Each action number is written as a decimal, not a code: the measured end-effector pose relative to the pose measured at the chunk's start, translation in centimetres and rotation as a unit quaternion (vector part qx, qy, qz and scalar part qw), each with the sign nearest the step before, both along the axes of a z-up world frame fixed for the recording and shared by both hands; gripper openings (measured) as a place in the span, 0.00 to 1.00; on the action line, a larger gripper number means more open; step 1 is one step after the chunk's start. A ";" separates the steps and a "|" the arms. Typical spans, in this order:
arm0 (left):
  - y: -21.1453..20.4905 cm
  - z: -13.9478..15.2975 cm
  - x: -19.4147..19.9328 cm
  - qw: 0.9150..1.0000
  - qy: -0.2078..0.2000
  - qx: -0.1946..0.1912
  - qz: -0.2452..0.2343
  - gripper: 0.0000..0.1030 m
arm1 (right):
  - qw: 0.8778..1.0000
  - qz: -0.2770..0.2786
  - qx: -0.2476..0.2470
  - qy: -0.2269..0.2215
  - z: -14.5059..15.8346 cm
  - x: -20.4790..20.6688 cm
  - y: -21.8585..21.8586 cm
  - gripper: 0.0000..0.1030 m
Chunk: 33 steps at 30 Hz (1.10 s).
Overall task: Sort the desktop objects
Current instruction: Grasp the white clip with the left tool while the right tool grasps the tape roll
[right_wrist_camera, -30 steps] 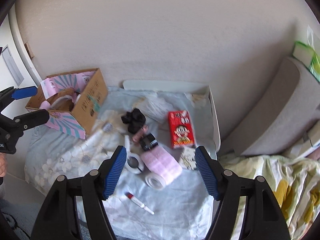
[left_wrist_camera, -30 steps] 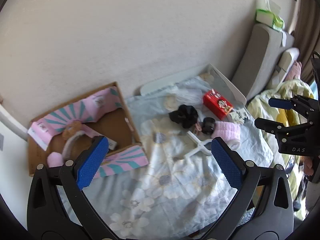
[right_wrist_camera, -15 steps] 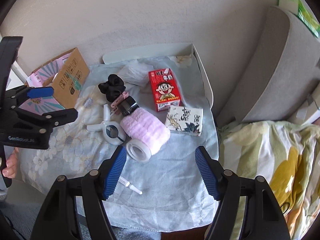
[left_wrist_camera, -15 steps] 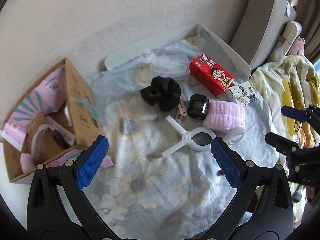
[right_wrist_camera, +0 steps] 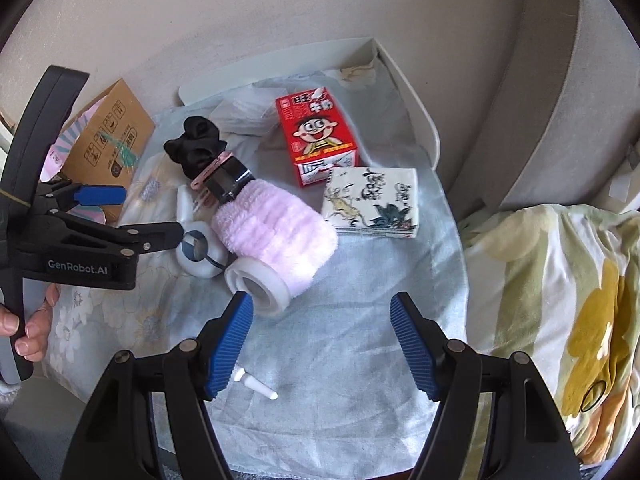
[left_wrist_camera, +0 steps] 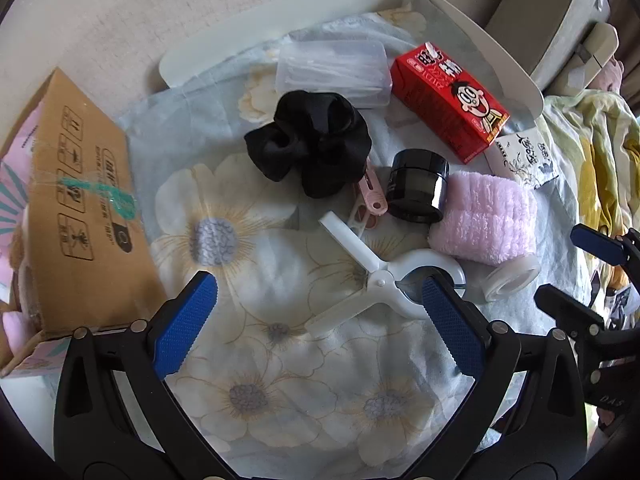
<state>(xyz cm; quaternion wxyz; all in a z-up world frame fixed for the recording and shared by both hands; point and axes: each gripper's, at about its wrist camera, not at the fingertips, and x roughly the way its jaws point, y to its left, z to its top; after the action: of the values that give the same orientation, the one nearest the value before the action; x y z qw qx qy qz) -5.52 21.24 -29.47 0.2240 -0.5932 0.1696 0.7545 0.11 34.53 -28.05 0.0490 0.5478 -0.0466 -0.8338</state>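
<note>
The left claw [left_wrist_camera: 316,300] is held spread and empty above the flower-printed cloth [left_wrist_camera: 256,392] covering the tabletop, its blue pads straddling the white plastic spring clamp [left_wrist_camera: 384,280]; the right claw [right_wrist_camera: 320,344] is likewise spread and empty, poised over bare cloth near the front edge, with the white tape roll [right_wrist_camera: 258,286] just beyond its left pad.

The things to be sorted are crowded toward the middle and the right edge of the tabletop. The black fabric scrunchie [left_wrist_camera: 312,144], the pink hair clip [left_wrist_camera: 370,196], the black round jar [left_wrist_camera: 418,186] and the fluffy pink rolled towel [left_wrist_camera: 486,216] lie touching or nearly touching — so a closing pad could easily catch a neighbour and drag it along. The clamp's handles are splayed and flat; a pinch taken on one handle alone would likely let it pivot and slip. The tape roll could be rolled away if nudged. The loose cloth may be pinched and bunched under a low approach, shifting everything.

The red cartoon-printed carton [right_wrist_camera: 316,136] and the illustrated tissue pack [right_wrist_camera: 374,200] sit close to the right edge — a push there could send them off. The brown cardboard box [left_wrist_camera: 76,208] stands at the left edge, apparently the destination, and both claws working close together risk colliding.
</note>
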 end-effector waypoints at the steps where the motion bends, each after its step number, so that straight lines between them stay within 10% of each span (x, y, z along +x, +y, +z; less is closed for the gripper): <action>1: 0.1 -0.1 0.0 1.000 -0.001 -0.001 -0.001 0.99 | 1.000 0.002 -0.001 0.000 -0.1 -0.1 -0.2 0.65; 17: 0.6 -2.2 -0.1 1.000 -0.022 -0.006 -0.006 0.98 | 1.000 0.011 -0.008 -0.019 -2.3 -1.6 -1.2 0.65; 23: 0.4 -2.3 -0.1 1.000 -0.029 0.006 0.000 0.96 | 1.000 0.016 -0.014 -0.019 -2.4 -1.5 -1.5 0.50; 33: 0.6 -1.2 1.2 0.999 -0.022 0.023 -0.025 0.56 | 0.999 0.020 -0.024 -0.013 -2.1 -0.5 -2.0 0.22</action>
<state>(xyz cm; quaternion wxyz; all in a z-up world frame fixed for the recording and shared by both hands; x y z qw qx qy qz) -4.37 21.86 -30.69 0.2602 -0.5997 0.1624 0.7391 -0.37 32.48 -30.12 0.0785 0.5578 -0.0562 -0.8244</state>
